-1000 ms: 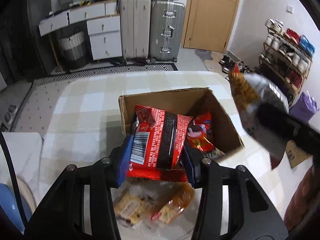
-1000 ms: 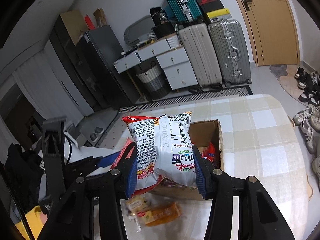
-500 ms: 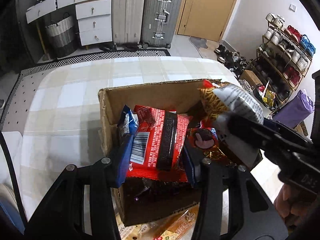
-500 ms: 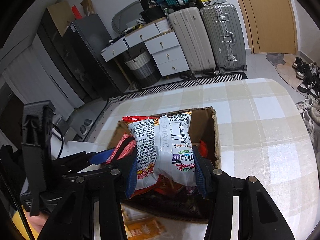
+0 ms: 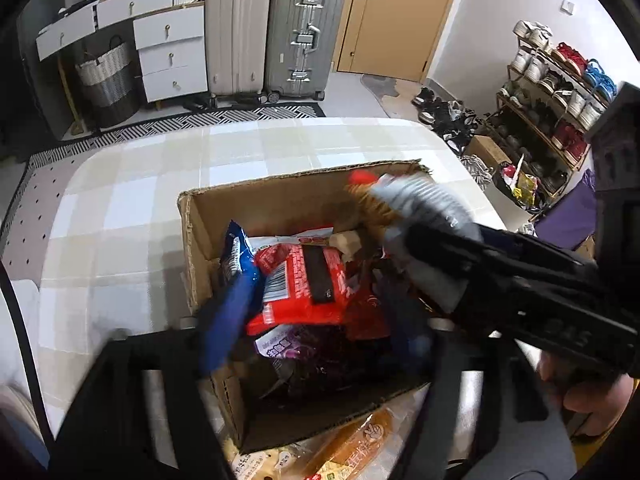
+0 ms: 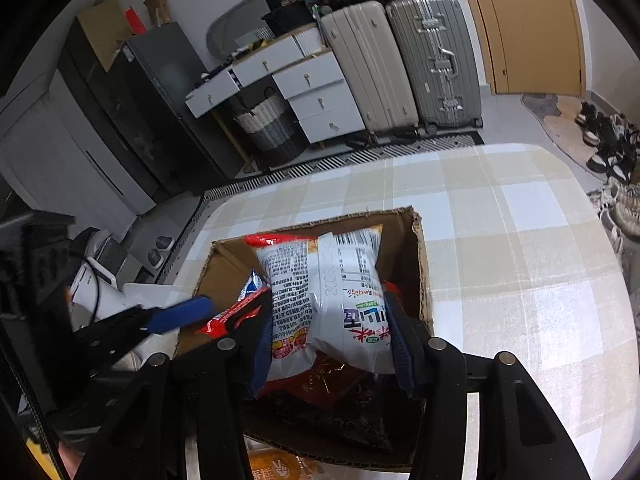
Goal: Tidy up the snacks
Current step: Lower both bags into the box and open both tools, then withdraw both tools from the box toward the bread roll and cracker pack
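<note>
Right wrist view: right gripper [image 6: 328, 340] pinches a white snack bag [image 6: 324, 292] between its blue pads, low over the open cardboard box [image 6: 422, 264]. Jaws are just starting to open, but the pads are on the bag's sides. Bag is puffy, back side up: dense black small print, a barcode at the top edge, a printed date starting 2026, large Korean lettering in black with red script near the lower end, red seal strip on top. The Korean wording is too distorted to make out.

Left wrist view: left gripper [image 5: 316, 320] has its jaws opening, motion-blurred, well spread. The red snack pack [image 5: 304, 284] lies between them inside the box and the pads are off it. Red pack has a white barcode panel, a black vertical band down the middle and white text too small to read. Beside it, against the left box wall, stands a blue-and-white packet [image 5: 236, 252]. Under the red pack is a dark purple packet [image 5: 320, 356] with a white label, its characters unreadable.

Box sits on a beige-and-white checked tablecloth [image 5: 132, 208]. Just outside the near box wall lie clear-wrapped orange pastry packs [image 5: 352, 448] with a white V-sign hand graphic and yellow Chinese characters.

A person's hand [image 5: 592, 396] grips the right gripper's handle.
</note>
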Tool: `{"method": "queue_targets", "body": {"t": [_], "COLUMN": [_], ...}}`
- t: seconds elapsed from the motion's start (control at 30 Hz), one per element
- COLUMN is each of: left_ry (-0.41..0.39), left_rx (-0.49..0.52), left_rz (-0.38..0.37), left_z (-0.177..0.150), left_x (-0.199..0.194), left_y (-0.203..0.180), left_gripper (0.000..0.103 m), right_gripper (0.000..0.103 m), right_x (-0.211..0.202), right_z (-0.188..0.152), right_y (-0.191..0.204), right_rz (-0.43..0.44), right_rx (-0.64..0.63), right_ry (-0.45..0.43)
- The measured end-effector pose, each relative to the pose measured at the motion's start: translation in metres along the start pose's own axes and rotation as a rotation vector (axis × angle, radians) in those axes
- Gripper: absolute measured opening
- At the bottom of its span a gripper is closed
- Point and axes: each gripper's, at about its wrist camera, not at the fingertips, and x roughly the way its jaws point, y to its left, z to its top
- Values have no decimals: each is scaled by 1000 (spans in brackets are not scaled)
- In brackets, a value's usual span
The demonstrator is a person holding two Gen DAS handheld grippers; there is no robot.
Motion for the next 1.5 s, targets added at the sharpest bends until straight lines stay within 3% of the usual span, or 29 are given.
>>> {"method": "queue_targets", "body": {"t": [0.7,1.07,1.2,1.33,1.5], "left_ry": [-28,-109,-135,-176,-256], "left_rx": [-1,-15,-13,-8,-10], "left_rz": [29,43,12,31,22], "left_z": [-18,-47,-62,-79,-103], "left_x": [-53,-124,-160,-196,-253], "left_y": [-3,-22,-33,-45,-57], "left_gripper": [83,83,83,84,87], "right_gripper": [52,52,52,57,78], "right_x": [-45,-102,-131,-165,-206], "right_z": [-10,-40,-59,-76,-102], "right_y": [16,36,46,52,66], "right_rz": [-8,-12,-6,11,22], "right_rx": [-34,-70,-100,-101,-138], "right_ry": [-56,-84,-112,-148,-201]}}
